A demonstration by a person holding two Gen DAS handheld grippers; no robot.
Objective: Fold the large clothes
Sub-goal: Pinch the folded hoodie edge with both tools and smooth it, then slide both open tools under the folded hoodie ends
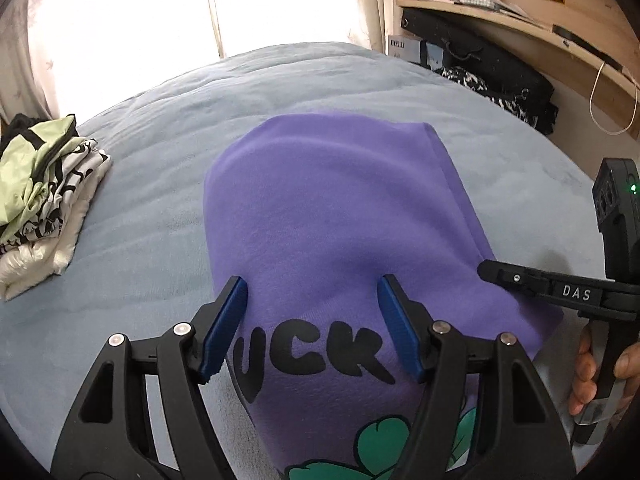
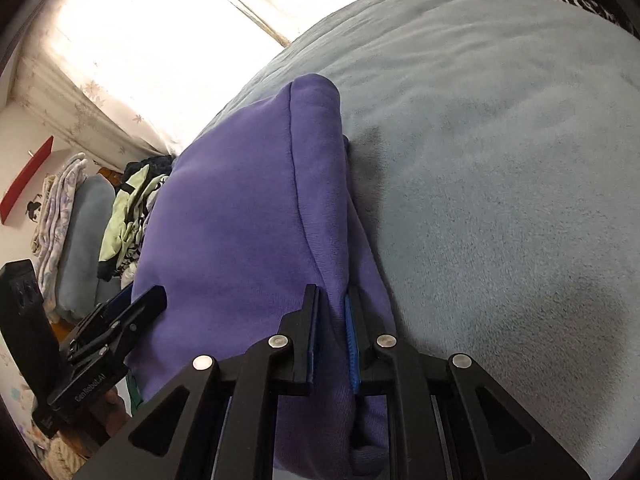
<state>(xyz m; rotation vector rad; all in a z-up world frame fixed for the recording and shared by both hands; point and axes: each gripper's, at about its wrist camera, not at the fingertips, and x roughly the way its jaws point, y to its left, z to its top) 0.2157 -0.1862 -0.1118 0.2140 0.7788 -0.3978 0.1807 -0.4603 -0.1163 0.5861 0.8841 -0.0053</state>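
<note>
A purple sweatshirt (image 1: 320,208) with black letters and a green clover print lies folded into a long shape on the bed. My left gripper (image 1: 312,292) is open just above its printed part, one blue pad on either side of the letters and neither pressing. My right gripper (image 2: 332,296) is shut on the right-hand edge of the purple sweatshirt (image 2: 240,220), a fold of fabric pinched between its pads. In the left wrist view the right gripper (image 1: 486,270) reaches in from the right, held by a person's hand (image 1: 592,368). The left gripper (image 2: 140,300) shows at the left of the right wrist view.
A grey-blue blanket (image 1: 160,120) covers the bed. A pile of folded clothes (image 1: 44,184) sits at its left side. A wooden shelf (image 1: 520,28) and a black bag (image 1: 480,64) stand beyond the far right corner. A bright curtained window (image 1: 160,20) is behind the bed.
</note>
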